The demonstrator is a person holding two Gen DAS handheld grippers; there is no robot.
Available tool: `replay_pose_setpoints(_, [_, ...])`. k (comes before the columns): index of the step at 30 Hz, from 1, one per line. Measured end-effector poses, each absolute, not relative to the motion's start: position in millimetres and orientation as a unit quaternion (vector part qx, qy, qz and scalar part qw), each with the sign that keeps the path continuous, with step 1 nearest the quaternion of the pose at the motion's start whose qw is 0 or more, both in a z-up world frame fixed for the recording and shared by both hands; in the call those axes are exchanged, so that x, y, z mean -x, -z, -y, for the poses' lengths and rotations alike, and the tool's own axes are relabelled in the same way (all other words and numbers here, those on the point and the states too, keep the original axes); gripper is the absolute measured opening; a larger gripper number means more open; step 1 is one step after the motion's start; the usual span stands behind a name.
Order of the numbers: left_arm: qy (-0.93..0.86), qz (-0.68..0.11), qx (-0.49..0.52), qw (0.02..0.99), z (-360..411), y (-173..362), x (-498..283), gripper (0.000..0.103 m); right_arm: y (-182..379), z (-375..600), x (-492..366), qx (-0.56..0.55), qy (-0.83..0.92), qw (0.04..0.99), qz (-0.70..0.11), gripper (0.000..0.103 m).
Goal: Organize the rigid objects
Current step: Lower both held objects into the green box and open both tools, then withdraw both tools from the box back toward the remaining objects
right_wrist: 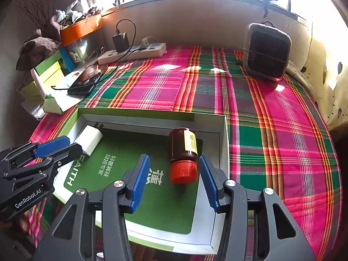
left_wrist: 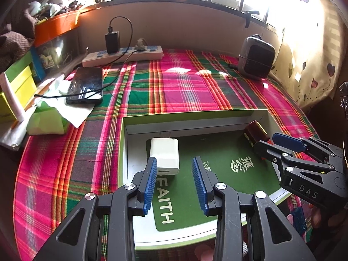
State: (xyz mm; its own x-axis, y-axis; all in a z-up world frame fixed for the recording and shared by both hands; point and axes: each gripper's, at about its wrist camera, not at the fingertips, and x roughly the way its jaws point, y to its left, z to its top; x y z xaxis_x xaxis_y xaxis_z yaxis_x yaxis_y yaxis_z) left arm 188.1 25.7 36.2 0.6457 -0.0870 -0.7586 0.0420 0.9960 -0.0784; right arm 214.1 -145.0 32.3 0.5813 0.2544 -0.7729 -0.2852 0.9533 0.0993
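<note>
A shallow green-rimmed box (left_wrist: 121, 152) (right_wrist: 224, 130) with a green printed floor lies on the plaid cloth. Inside it at the left lies a white charger cube (left_wrist: 165, 154) (right_wrist: 90, 140). My left gripper (left_wrist: 175, 167) (right_wrist: 65, 146) is open, and the cube's near end sits just inside its left fingertip. A brown bottle (right_wrist: 183, 148) (left_wrist: 255, 132) with a red cap and yellow label lies on its side at the box's right. My right gripper (right_wrist: 174, 163) (left_wrist: 271, 143) is open, with the cap between its blue pads, a gap showing on the left side.
A phone (left_wrist: 86, 86) on a cable, a white power strip (left_wrist: 121, 55) with a black adapter (left_wrist: 112, 41), and a green tissue pack (left_wrist: 50, 119) lie at the left and back. A grey device (right_wrist: 266, 50) stands back right. Stacked boxes (left_wrist: 19, 82) line the left edge.
</note>
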Motion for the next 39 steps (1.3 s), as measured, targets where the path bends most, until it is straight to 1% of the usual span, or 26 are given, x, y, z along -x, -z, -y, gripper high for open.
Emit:
replay_pose_setpoints(8, [0.046,-0.404,0.033,0.913,-20,-48,-159,0.033,-45,156,-184,-0.006,-0.145,0.897,-0.417,0.049])
replay_pose_setpoints(20, [0.041,-0.383,0.03,0.922,-21,-58,-117,0.033,-48,167,-137,-0.014,-0.144,0.902,-0.406,0.049])
replay_pose_setpoints(39, [0.062,-0.404,0.074,0.91,-36,-32,-74,0.033,-25,195,-76,-0.021,-0.126,0.9,-0.417,0.049])
